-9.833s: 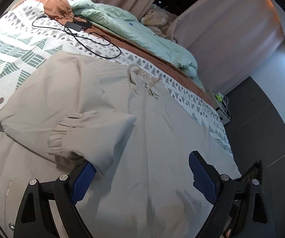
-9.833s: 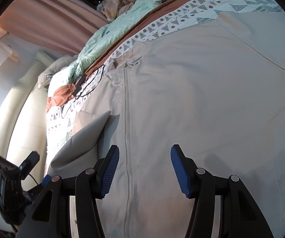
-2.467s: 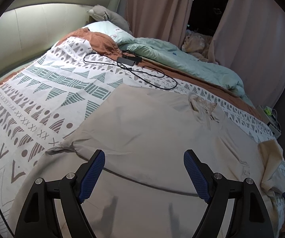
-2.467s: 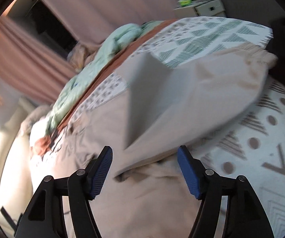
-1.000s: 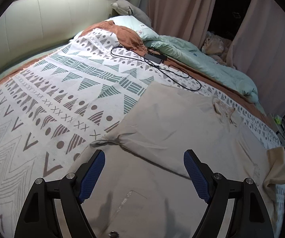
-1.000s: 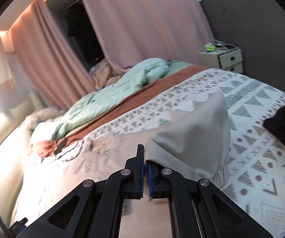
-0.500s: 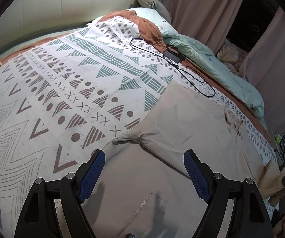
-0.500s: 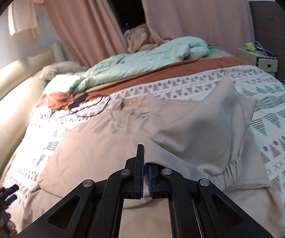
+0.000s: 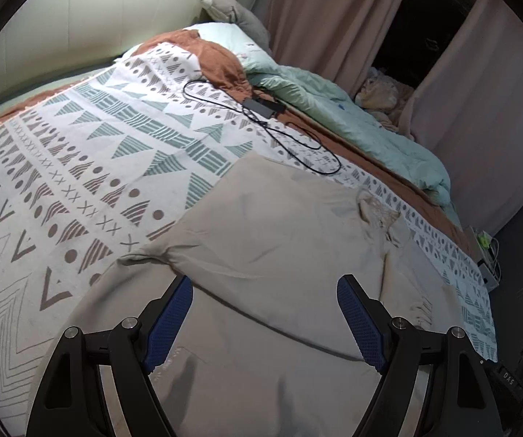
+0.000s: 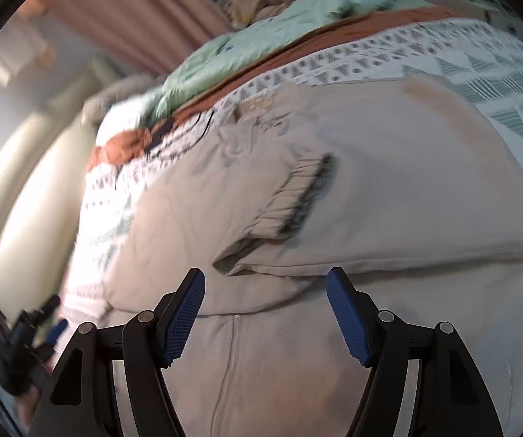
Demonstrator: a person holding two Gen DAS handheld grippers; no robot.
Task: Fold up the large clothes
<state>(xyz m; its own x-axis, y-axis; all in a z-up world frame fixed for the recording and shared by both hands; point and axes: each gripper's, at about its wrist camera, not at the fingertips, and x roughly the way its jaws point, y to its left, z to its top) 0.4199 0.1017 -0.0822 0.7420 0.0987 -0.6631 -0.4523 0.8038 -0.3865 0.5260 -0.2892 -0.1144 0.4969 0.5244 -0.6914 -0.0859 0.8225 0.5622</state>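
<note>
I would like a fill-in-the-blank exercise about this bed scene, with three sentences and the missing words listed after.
1. The beige jacket lies spread on a bedcover printed with triangles, dots and ____.
2. In the right wrist view, the sleeve lies folded across the jacket's ____.
3. The right tool is opening and there is ____ between its jaws; the left tool stands open.

Missing words: crosses; front; nothing
</note>
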